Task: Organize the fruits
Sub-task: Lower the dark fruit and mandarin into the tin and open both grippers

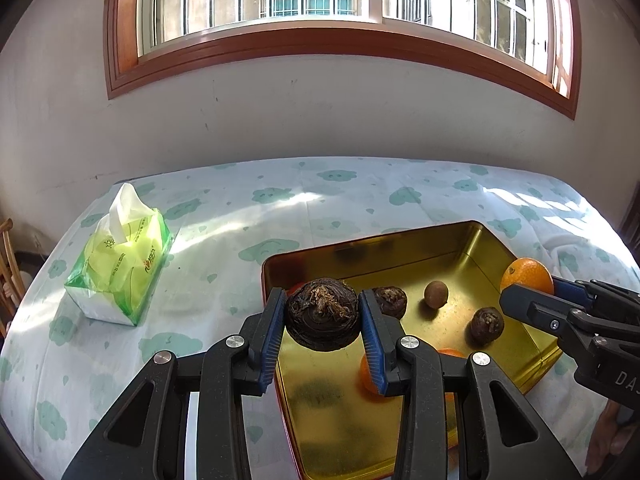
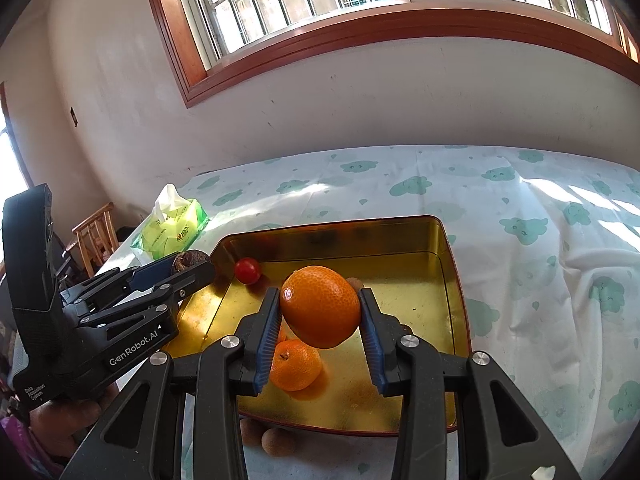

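Observation:
My left gripper [image 1: 322,316] is shut on a dark brown water chestnut [image 1: 322,314], held above the near left part of a gold tin tray [image 1: 404,246]. My right gripper [image 2: 319,307] is shut on an orange mandarin [image 2: 320,306] above the same tray [image 2: 452,280]. In the left wrist view the tray holds two smaller chestnuts [image 1: 486,325], a brown longan [image 1: 436,294] and a mandarin [image 1: 370,376]. In the right wrist view it holds a red cherry tomato [image 2: 247,270] and a mandarin [image 2: 295,364]. The right gripper with its mandarin shows at the tray's right edge [image 1: 526,276].
A green tissue pack [image 1: 120,268] lies on the cloud-print tablecloth [image 1: 224,220] left of the tray. Two brown longans [image 2: 279,442] lie on the cloth in front of the tray. A wooden chair [image 2: 96,232] stands beyond the table's left end. The wall is behind.

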